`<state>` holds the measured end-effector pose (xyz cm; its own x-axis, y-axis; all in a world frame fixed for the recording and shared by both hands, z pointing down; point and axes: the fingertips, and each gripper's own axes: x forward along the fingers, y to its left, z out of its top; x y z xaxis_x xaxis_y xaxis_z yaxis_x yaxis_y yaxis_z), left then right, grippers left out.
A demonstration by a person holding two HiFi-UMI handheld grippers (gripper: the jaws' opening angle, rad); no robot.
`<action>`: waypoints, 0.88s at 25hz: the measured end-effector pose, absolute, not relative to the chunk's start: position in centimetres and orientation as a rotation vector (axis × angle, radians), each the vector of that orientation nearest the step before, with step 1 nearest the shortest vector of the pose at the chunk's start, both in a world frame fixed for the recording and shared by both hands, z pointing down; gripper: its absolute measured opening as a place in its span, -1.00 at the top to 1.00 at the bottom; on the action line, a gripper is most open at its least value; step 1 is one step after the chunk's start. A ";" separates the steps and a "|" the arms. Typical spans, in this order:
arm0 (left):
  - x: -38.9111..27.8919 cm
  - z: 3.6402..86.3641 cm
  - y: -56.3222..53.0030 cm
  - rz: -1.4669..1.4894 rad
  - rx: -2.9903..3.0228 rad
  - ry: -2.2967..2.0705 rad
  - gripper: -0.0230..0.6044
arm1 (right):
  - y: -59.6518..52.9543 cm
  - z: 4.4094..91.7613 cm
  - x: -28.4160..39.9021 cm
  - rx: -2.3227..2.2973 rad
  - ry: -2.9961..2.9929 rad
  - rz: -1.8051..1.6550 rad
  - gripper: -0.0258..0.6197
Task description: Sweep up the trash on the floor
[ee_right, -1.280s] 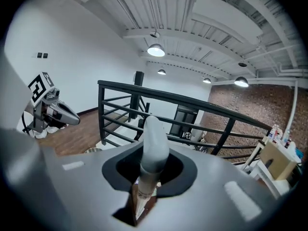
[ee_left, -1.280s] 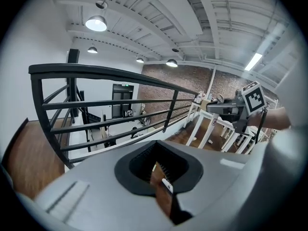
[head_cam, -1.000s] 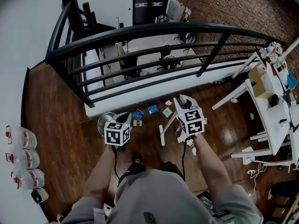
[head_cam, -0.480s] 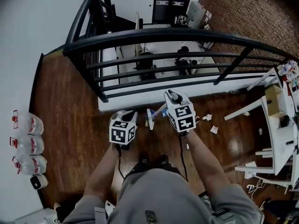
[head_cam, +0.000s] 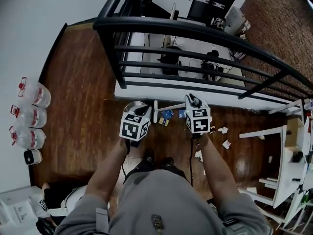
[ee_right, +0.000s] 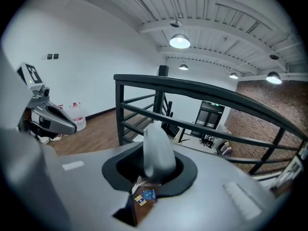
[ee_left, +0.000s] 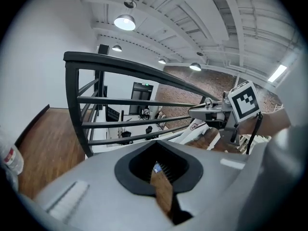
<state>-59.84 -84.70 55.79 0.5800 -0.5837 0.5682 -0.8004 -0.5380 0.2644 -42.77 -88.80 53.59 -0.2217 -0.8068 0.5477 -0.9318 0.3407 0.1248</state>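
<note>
Broom [head_cam: 168,106] gripped by right claw [head_cam: 192,101], long axis pointing left, head beside dustpan [head_cam: 131,105] in left claw [head_cam: 143,112] grip

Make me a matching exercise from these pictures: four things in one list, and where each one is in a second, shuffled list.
Things:
1. water jugs
2. blue wrappers
3. broom handle
4. dustpan

Places:
A. gripped in the right tool
B. on the wooden floor by the railing
C. at the front of the left tool
D. along the white wall

Pairs: 1-D, 2-B, 3-A, 4-C
</note>
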 end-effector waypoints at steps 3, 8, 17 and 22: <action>-60.1 56.4 -84.4 0.566 2.296 -1.092 0.91 | -87.8 54.2 -42.0 1.516 -2.038 0.313 0.75; -57.5 57.2 -84.0 0.591 2.306 -1.049 0.91 | -85.6 55.3 -37.2 1.568 -1.957 0.375 0.75; -48.5 56.3 -82.5 0.634 2.371 -0.956 0.91 | -80.2 57.2 -26.4 1.691 -1.834 0.534 0.75; -44.0 56.2 -81.3 0.657 2.418 -0.885 0.91 | -76.8 57.6 -21.6 1.755 -1.782 0.568 0.75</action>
<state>-44.04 -81.33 56.19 0.6754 -0.4562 0.5794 -0.6866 -0.6757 0.2683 -21.57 -76.78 57.58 0.0219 -0.7531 0.6575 -0.9947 0.0495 0.0899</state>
